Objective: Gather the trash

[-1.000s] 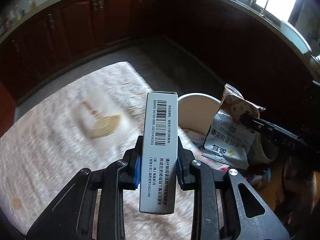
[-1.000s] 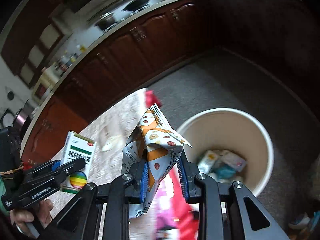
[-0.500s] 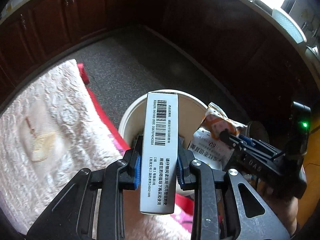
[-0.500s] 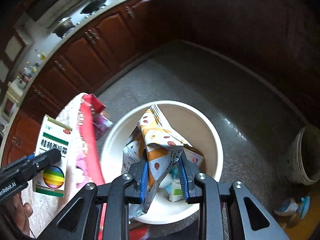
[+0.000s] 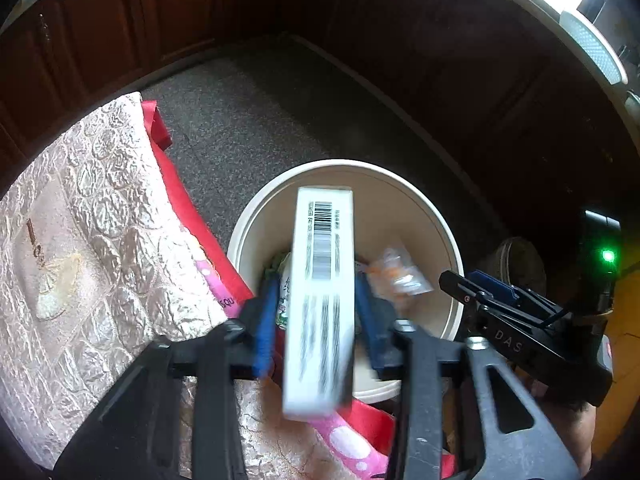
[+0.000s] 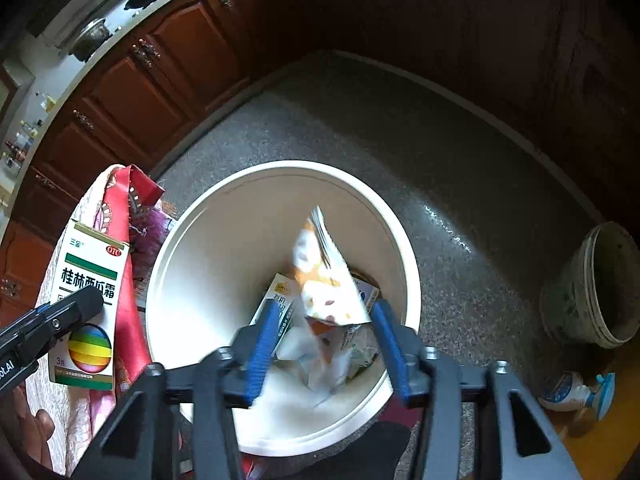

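Note:
A round cream waste bin (image 5: 448, 240) (image 6: 192, 264) stands on the grey floor with wrappers and boxes inside. My left gripper (image 5: 316, 316) is open above the bin's near rim; the white medicine box (image 5: 322, 300), barcode up, hangs blurred between the parted blue pads, no longer pinched. It also shows in the right wrist view (image 6: 90, 304). My right gripper (image 6: 324, 340) is open over the bin, and the orange-and-white snack wrapper (image 6: 324, 280) is blurred, loose between its pads. The right gripper also shows in the left wrist view (image 5: 472, 292).
A table with a pale embossed cloth (image 5: 80, 248) and red-pink trim (image 5: 188, 208) adjoins the bin's left side. Dark wooden cabinets (image 6: 160, 72) ring the floor. A second small bucket (image 6: 596, 288) and a spray bottle (image 6: 576, 392) stand at right.
Both grippers moved from over the table to above the bin and opened. The medicine box and the snack wrapper, clamped before, are now loose and blurred between the parted pads.

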`<state>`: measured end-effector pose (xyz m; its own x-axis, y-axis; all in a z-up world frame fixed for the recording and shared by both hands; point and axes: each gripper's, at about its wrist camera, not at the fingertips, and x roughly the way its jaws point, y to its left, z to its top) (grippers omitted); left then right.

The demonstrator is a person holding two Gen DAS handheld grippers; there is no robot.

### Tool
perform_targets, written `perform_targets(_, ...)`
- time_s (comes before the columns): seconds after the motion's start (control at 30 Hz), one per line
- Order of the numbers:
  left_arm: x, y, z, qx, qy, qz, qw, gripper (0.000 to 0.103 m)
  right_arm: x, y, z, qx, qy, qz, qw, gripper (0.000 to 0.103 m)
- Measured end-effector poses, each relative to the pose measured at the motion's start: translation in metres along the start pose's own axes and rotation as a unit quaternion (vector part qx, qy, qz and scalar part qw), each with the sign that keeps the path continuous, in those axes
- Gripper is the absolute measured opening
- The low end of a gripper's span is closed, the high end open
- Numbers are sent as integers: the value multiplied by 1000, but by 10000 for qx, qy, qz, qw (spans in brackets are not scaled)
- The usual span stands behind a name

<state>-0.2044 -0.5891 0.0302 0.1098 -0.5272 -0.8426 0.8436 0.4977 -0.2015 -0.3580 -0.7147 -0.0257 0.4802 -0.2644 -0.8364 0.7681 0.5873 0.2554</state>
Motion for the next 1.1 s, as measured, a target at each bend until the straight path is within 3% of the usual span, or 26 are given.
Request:
perform_targets(0.07, 0, 0, -1, -32, -17, -60, 10000, 54, -1, 1, -1, 19, -3, 4, 10000, 48)
perform_targets(0.33, -13, 3, -5, 14, -175, -2, 9998, 60, -12, 11, -7, -64, -176, -101, 9998, 50)
perform_targets(0.47, -24, 5, -11, -3, -319, 40, 9995, 63, -23, 18, -12, -122, -354, -225, 9990, 60)
perform_targets(0.57, -36, 10, -17, -41, -480, 135, 9987, 63, -37, 26, -17, -199, -559, -332, 9977, 61)
perform_targets(0.83, -85, 12, -37, -69, -1149, 296, 9929, 63, -89, 53, -31, -414, -1239, -417, 9906, 61)
perform_targets(1.1, -170, 23, -64, -108, -2068, 535, 9769, 63, -167, 93, -50, -690, -2242, -468, 9710, 76)
